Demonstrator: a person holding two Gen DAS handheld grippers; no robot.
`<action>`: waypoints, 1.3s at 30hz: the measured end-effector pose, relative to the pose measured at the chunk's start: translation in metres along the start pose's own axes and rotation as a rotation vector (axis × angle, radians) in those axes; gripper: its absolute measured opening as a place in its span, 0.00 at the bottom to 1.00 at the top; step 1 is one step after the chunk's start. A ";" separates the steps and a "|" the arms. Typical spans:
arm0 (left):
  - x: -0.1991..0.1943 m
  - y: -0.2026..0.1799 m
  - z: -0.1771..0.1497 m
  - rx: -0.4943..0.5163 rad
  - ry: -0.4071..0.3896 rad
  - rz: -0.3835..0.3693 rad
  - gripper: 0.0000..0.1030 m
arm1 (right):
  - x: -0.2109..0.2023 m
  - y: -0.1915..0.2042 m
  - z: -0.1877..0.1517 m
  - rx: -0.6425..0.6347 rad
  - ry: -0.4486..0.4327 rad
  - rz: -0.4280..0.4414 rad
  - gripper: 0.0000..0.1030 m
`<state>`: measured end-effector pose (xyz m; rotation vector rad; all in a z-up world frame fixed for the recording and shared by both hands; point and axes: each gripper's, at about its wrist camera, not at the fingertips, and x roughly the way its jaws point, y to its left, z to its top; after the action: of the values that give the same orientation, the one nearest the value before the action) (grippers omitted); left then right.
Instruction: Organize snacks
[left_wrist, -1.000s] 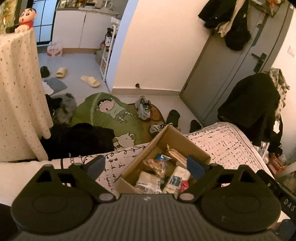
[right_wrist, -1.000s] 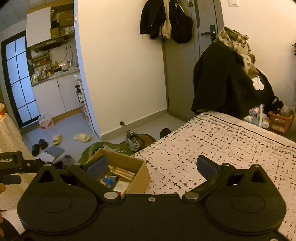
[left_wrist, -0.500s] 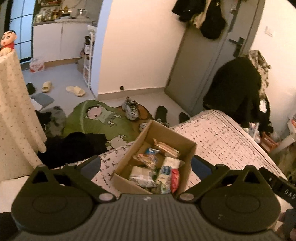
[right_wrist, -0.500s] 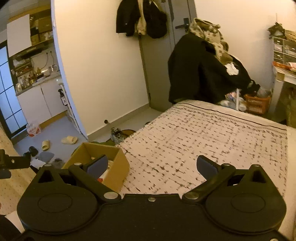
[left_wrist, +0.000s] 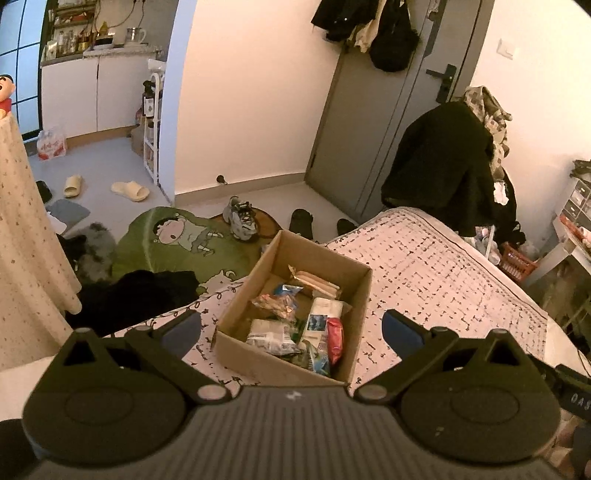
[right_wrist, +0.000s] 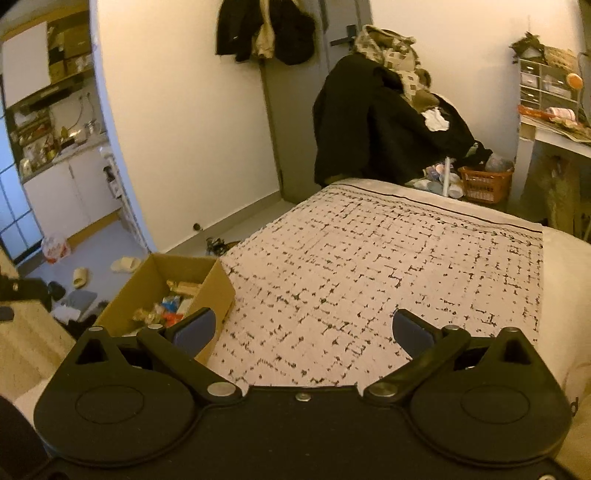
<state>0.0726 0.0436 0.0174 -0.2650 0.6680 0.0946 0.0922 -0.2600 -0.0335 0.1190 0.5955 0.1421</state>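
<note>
Left wrist view: the left gripper (left_wrist: 291, 328), fingers spread wide and empty, hangs above an open cardboard box (left_wrist: 354, 321) of snacks (left_wrist: 291, 325) on the bed (left_wrist: 443, 273). The right gripper (right_wrist: 301, 328), also wide and empty, faces bare bedspread. Best to lower straight over one packet, clear of the walls.

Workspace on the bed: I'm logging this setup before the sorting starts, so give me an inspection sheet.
Surface: patterned bedspread, bare apart from the box.
Job's things: open cardboard box at the bed's corner, holding mixed snack packets.
Clutter: slippers, shoes and dark clothes on the floor.
Grippers: left gripper open above the box; right gripper open over the bedspread; both hold nothing.
Cables: nothing seen.
Surroundings: grey door, piled coats, kitchen cabinets.
</note>
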 end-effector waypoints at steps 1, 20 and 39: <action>-0.001 0.000 -0.001 0.006 -0.003 -0.001 1.00 | -0.001 0.001 -0.001 -0.013 0.005 0.005 1.00; -0.020 -0.002 -0.027 0.101 -0.016 -0.086 1.00 | -0.024 0.009 -0.017 -0.070 0.051 0.059 1.00; -0.024 0.006 -0.039 0.094 0.014 -0.085 1.00 | -0.030 0.011 -0.019 -0.062 0.068 0.054 1.00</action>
<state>0.0299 0.0388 0.0020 -0.2036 0.6718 -0.0197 0.0556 -0.2531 -0.0306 0.0702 0.6556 0.2176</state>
